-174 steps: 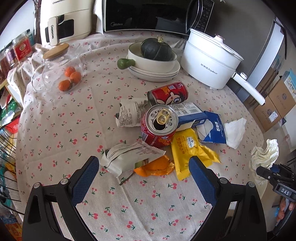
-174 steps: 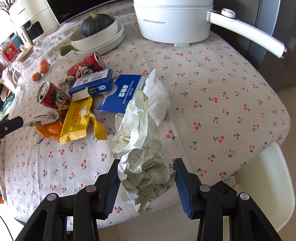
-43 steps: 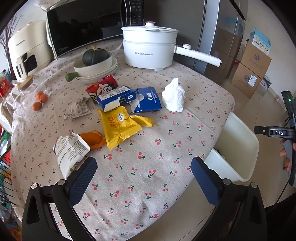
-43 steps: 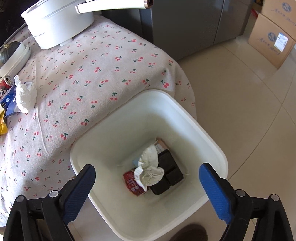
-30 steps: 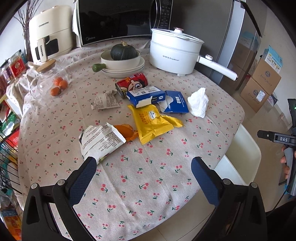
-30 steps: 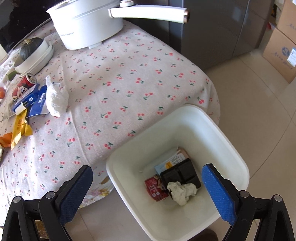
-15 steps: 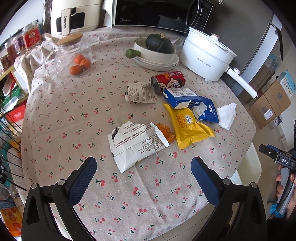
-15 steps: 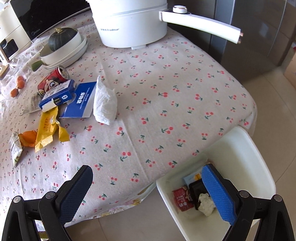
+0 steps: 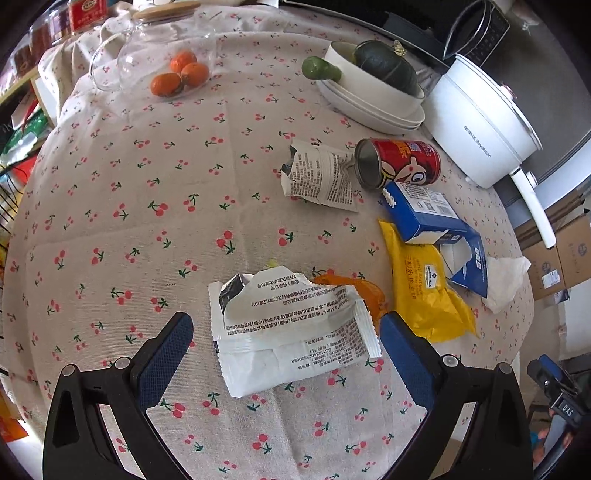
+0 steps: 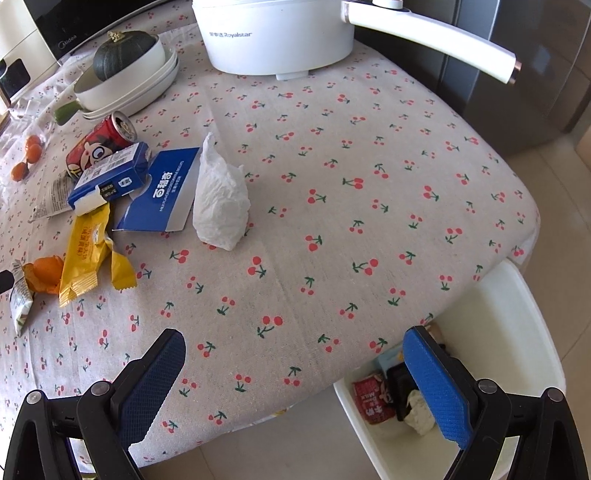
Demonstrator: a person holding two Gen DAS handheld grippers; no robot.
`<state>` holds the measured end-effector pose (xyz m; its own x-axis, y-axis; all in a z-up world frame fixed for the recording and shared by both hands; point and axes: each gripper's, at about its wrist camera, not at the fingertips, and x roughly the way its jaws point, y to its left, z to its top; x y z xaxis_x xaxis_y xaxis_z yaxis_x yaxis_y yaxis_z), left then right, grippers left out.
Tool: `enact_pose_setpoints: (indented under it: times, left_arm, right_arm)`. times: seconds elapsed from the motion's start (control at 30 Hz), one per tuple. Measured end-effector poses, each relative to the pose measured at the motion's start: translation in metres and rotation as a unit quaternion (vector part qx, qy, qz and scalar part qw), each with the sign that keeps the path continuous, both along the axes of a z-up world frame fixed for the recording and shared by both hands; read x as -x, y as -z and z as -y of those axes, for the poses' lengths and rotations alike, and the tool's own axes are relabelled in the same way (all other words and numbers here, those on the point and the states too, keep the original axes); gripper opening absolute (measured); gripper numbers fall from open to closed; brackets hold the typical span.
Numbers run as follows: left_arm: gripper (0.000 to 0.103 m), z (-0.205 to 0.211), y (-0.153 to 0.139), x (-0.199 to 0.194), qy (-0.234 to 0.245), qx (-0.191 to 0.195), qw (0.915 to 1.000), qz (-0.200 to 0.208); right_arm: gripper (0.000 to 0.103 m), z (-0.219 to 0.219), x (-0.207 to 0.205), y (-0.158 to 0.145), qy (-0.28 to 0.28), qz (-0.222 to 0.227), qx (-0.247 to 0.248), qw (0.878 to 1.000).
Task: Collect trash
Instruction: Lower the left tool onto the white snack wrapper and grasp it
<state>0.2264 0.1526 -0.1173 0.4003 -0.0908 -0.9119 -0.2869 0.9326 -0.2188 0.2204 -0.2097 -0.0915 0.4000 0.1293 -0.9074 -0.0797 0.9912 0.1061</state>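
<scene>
Cherry-print surface [image 10: 369, 177] carries litter along its left edge; white bin [image 10: 517, 325] stands on tiled floor [image 10: 569, 177] at its near right corner; left tool [image 9: 284, 341] and right tool [image 10: 295, 363] both spread, empty

Round table [image 10: 369, 155] under a cherry-print cloth [image 9: 147, 206]. Microwave [image 10: 74, 22] and grey fridge [image 10: 517, 103] stand behind it. Pale tiled floor [image 10: 569, 206]. Cardboard boxes [image 9: 554, 266] beside the table. Bright daylight.

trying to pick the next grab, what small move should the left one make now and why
Probably lower the left hand-held gripper and close on the white torn wrapper: its jaws are open, the wrapper lies flat between its fingertips, and the bin beside the table already holds trash.
</scene>
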Motion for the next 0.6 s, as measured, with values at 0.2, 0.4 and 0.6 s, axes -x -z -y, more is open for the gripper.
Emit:
enact_pose_setpoints:
  times: [0.2,0.4,0.6]
  left_arm:
    - [0.101,0.010,0.001,-0.007,-0.038,-0.027,0.9989,0.000]
    - [0.101,0.004,0.020,-0.005,-0.072,-0.026,0.9968,-0.025]
    - [0.094,-0.002,0.029,0.004,-0.062,0.001,0.9978,-0.024]
  right_arm:
    - [0.098,-0.009,-0.002,0.002,-0.009,-0.002,0.000,1.000]
    - [0.098,-0.017,-0.001,0.002,-0.018,-0.001,0.000,1.000]
    - [0.098,-0.023,-0.003,0.002,-0.022,0.000,0.002,1.000]
